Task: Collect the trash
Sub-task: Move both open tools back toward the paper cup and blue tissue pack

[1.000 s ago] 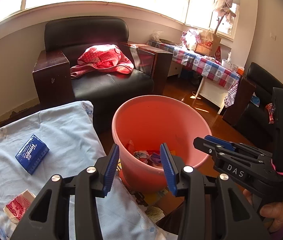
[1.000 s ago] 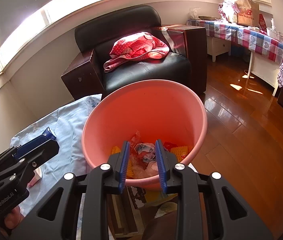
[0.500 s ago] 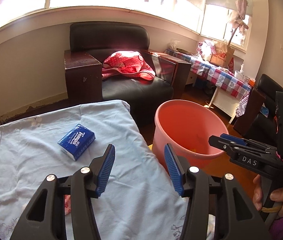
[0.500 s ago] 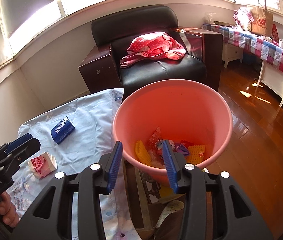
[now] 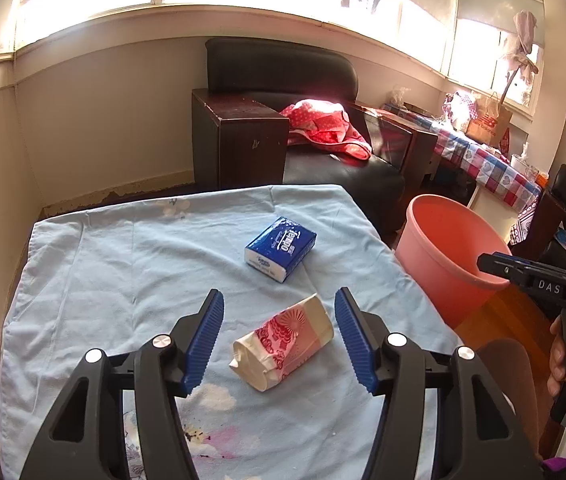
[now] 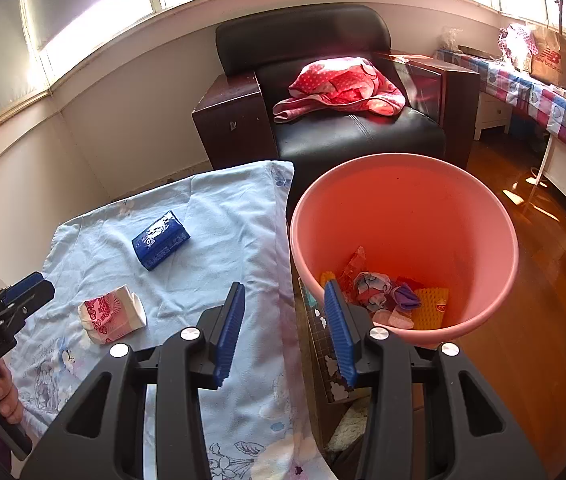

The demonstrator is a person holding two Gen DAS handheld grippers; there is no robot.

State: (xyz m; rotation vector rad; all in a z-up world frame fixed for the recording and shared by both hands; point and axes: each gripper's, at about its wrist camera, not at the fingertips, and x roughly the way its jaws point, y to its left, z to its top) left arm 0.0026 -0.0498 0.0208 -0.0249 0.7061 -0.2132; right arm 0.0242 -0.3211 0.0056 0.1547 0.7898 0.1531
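Observation:
A crumpled red-and-white paper carton lies on the light blue cloth, right between the open fingers of my left gripper, which is empty. The carton also shows in the right wrist view. A blue tissue pack lies farther back on the cloth, and it shows in the right wrist view too. My right gripper is open and empty, over the cloth's right edge beside the pink bucket. The bucket holds several wrappers.
A black armchair with a red polka-dot cloth stands behind the table. A checked-cloth table stands at the right wall. Wooden floor lies right of the bucket. A patterned box sits between table and bucket.
My left gripper swung left from over the bucket to above the table, and the carton now lies between its fingers. My right gripper pulled back and left from the bucket and opened wider.

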